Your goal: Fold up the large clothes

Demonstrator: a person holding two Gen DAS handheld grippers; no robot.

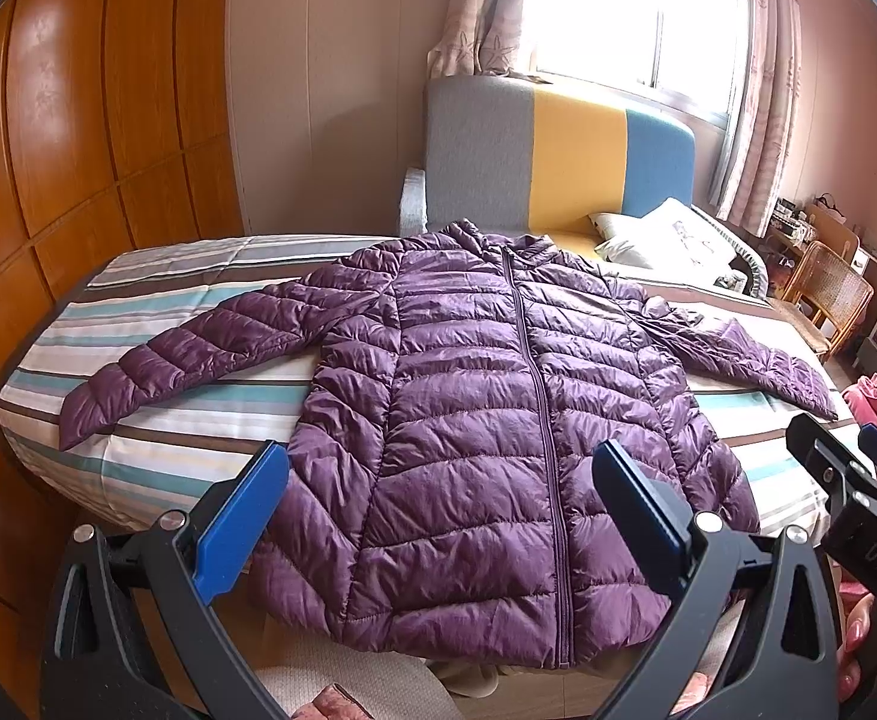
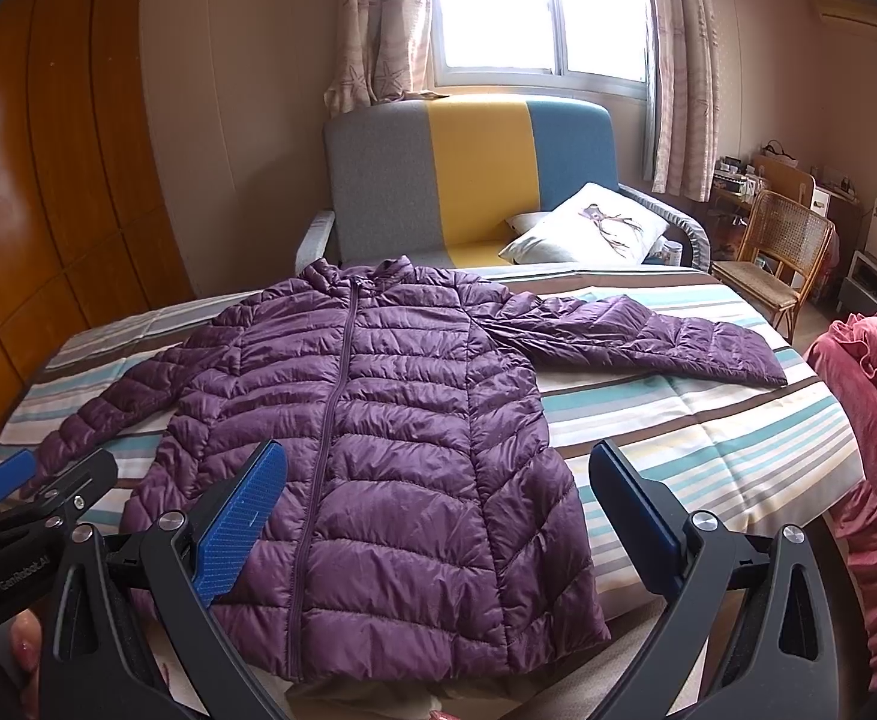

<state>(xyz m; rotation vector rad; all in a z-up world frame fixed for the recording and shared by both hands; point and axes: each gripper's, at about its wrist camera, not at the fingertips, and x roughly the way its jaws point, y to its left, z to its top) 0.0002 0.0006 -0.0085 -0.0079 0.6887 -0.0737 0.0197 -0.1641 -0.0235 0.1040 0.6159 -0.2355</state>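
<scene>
On the striped bed point(image 2: 708, 420), purple puffer jacket point(image 2: 378, 420) flat, zipped; both grippers' jaws spread wide, empty.

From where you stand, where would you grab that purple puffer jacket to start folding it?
Probably by the cuffs. The jacket lies flat, zipped, front up on the striped bed, both sleeves spread outward. The open left gripper could come from the left onto the left cuff, the open right gripper from the right onto the right cuff.

Both wrist views above jacket point(image 1: 468, 420) (shared), windowward.
</scene>
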